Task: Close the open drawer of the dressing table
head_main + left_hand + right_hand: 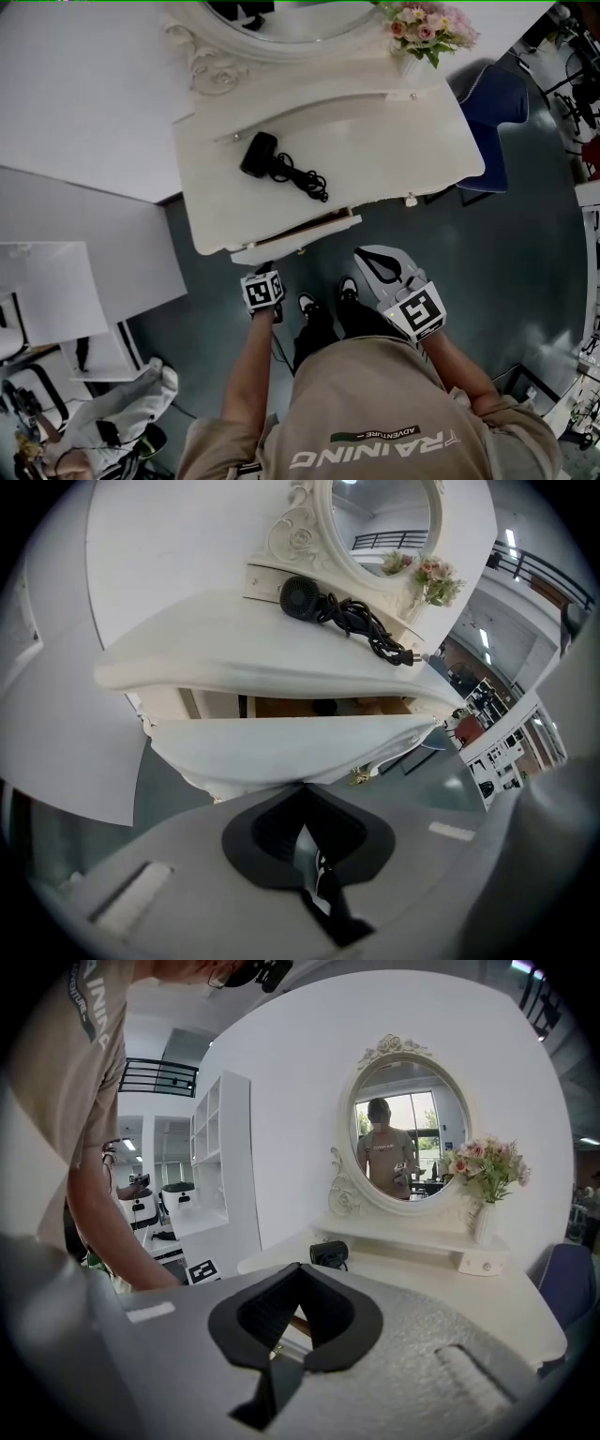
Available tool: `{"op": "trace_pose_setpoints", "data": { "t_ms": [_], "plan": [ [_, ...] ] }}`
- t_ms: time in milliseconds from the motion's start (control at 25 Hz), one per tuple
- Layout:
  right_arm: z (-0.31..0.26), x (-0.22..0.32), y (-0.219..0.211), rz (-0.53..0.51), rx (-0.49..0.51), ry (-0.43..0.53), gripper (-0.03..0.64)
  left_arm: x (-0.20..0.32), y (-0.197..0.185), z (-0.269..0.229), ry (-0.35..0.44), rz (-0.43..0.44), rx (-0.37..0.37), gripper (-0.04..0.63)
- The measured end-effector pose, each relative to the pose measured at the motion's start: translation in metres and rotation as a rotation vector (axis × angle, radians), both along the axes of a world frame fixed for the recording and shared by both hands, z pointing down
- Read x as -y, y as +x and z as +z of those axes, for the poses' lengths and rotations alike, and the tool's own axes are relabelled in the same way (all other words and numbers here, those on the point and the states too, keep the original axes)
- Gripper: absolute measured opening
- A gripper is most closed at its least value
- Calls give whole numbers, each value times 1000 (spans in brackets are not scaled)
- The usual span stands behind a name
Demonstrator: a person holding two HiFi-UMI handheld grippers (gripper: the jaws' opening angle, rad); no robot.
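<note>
The white dressing table [412, 141] has its front drawer [298, 238] pulled out a little. In the left gripper view the drawer front [281, 747] fills the middle, with a brown gap [323, 706] above it and a gold knob [359, 777] below. My left gripper [266, 269] is shut and empty, its tips [302, 786] right at the drawer front's lower edge. My right gripper [364, 253] is also shut and empty. It hangs in front of the table to the right of the drawer and points over the tabletop [469, 1297].
A black hair dryer [260, 154] with a coiled cord lies on the tabletop. An oval mirror [408, 1129] and a vase of pink flowers [427, 28] stand at the back. A blue chair [494, 108] is to the right, white cabinets [56, 291] to the left.
</note>
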State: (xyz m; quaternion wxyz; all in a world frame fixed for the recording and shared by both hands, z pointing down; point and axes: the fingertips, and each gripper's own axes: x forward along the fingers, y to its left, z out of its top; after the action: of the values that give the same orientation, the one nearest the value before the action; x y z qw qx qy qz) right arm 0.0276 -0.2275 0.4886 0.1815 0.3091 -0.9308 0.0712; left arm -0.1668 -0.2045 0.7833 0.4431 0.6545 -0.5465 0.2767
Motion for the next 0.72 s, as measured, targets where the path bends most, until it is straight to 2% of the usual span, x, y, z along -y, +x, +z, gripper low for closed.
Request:
{"op": "trace_pose_setpoints", "data": {
  "t_ms": [720],
  "plan": [
    [7, 28, 1, 17, -3, -45, 2, 51, -13, -1, 30, -43, -14, 18]
  ]
}}
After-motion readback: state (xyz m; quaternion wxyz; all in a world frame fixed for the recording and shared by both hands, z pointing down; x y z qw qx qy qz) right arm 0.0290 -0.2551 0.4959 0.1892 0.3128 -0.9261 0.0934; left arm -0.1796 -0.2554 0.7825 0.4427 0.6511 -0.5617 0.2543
